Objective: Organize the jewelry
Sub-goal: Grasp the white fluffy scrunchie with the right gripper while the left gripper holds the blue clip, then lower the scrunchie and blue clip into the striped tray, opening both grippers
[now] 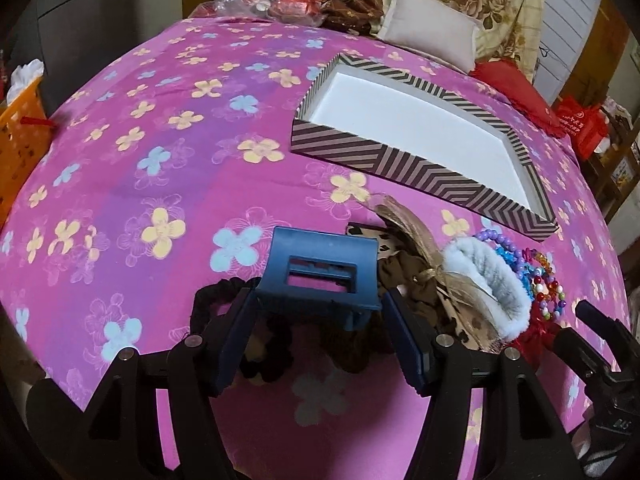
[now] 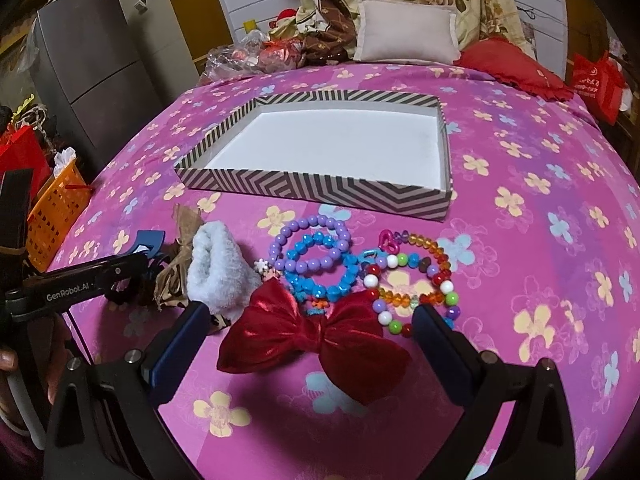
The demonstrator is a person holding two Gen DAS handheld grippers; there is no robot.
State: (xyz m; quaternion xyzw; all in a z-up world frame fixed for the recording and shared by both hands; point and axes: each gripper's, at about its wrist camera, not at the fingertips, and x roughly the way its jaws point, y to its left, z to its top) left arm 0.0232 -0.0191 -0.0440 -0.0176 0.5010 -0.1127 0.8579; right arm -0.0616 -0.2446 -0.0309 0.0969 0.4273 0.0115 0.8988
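One striped box [image 2: 320,188], upper centre. One red bow [image 2: 316,340] between the wide-spread right gripper [image 2: 312,320]. Three bead bracelets [image 2: 316,264] lower centre. Left gripper [image 1: 318,304] clasps one blue hair claw [image 1: 320,268].

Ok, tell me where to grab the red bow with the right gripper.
Grip the red bow at its narrow centre knot, coming straight down from above. It lies flat between the open right gripper fingers; the wide satin lobes would crumple, and beaded bracelets crowd its far edge.
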